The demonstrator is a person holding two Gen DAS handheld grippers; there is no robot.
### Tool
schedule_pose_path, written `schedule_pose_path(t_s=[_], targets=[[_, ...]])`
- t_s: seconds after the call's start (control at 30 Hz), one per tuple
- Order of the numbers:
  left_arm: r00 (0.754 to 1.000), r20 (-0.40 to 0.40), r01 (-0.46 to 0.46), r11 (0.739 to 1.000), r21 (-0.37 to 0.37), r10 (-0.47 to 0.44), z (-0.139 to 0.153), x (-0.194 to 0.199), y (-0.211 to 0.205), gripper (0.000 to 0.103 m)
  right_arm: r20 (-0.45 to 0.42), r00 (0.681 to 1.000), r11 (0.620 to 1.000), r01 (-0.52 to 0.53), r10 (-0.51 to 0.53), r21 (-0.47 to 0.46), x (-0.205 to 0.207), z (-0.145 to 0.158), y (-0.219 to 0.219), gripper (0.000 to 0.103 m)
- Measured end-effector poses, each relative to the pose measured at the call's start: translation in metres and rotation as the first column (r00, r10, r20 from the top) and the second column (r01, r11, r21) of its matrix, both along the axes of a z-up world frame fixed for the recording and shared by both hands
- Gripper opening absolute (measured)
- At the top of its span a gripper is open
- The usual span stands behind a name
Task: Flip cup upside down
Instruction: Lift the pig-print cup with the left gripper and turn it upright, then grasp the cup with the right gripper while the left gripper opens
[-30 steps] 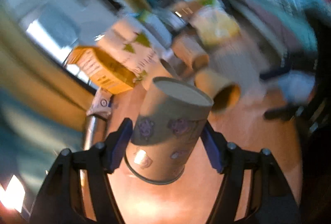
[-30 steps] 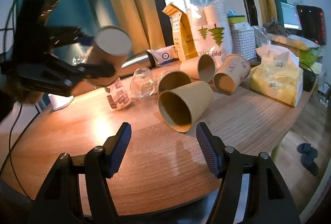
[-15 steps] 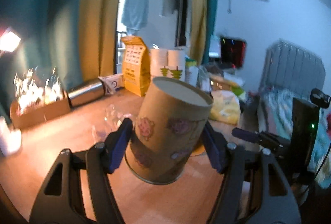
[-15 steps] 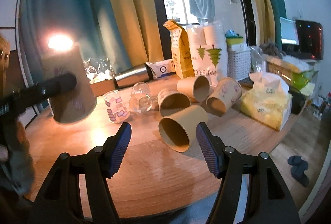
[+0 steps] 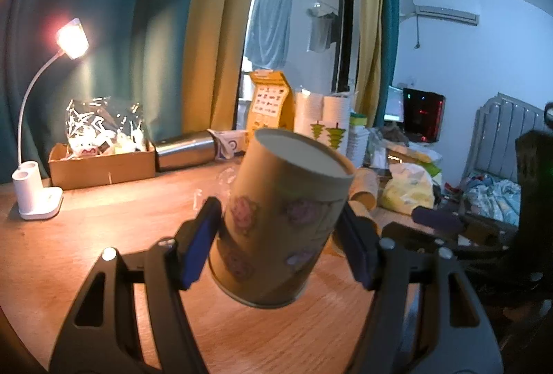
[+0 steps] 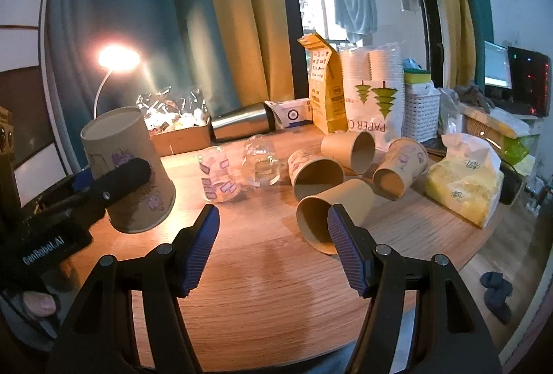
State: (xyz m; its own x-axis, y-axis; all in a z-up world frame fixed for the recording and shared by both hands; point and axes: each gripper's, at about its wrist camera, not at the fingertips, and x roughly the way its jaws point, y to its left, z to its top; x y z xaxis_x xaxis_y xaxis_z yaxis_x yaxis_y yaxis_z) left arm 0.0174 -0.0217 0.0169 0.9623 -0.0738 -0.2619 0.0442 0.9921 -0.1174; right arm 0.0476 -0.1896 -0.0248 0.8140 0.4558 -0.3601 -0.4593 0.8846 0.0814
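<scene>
My left gripper (image 5: pixel 280 242) is shut on a tan paper cup with purple pictures (image 5: pixel 280 222). The cup is upside down, base up and rim down, tilted and held just above the wooden table (image 5: pixel 86 236). The same cup (image 6: pixel 128 173) shows in the right wrist view at the left, clamped by the left gripper's fingers (image 6: pixel 121 179). My right gripper (image 6: pixel 273 249) is open and empty above the table's front part, just left of a plain brown cup lying on its side (image 6: pixel 331 215).
Three more paper cups lie on their sides (image 6: pixel 316 173) (image 6: pixel 349 146) (image 6: pixel 401 172), with two upturned clear glasses (image 6: pixel 217 179) (image 6: pixel 261 165) to their left. A lit desk lamp (image 5: pixel 38 194), cardboard box (image 5: pixel 102 163), steel flask (image 6: pixel 242 125), cup sleeve pack (image 6: pixel 371 97) and yellow bag (image 6: pixel 463 180) ring the table.
The left gripper has swung the cup from over the pile of cups to the lamp side of the table and lowered it towards the table, base up. The right gripper has stayed open and nearly still.
</scene>
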Motion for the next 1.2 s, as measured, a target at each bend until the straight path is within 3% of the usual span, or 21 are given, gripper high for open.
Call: schedule_pose_path(t_s=[0.47, 0.7, 0.87, 1.2], targets=[[1.0, -0.009, 0.009, 1.0, 0.022, -0.009, -0.01, -0.001, -0.003, 0.068, 0.017, 1.0, 0.998, -0.025, 0.024, 0.052, -0.005, 0.007, 0.003, 0.068], [0.999, -0.031, 0.028, 0.999, 0.039, -0.026, -0.011, 0.005, -0.005, 0.068, 0.069, 0.983, 0.974, -0.178, 0.17, 0.141, -0.014, 0.03, 0.015, 0.07], [0.999, -0.041, 0.038, 0.999, 0.04, -0.036, -0.012, 0.008, -0.005, 0.068, 0.081, 0.964, 0.952, -0.262, 0.252, 0.155, -0.015, 0.038, 0.03, 0.074], [0.997, -0.036, 0.064, 0.996, 0.065, -0.062, -0.013, 0.007, -0.009, 0.068, 0.026, 0.936, 0.926, -0.35, 0.35, 0.138, 0.0, 0.031, 0.053, 0.074]])
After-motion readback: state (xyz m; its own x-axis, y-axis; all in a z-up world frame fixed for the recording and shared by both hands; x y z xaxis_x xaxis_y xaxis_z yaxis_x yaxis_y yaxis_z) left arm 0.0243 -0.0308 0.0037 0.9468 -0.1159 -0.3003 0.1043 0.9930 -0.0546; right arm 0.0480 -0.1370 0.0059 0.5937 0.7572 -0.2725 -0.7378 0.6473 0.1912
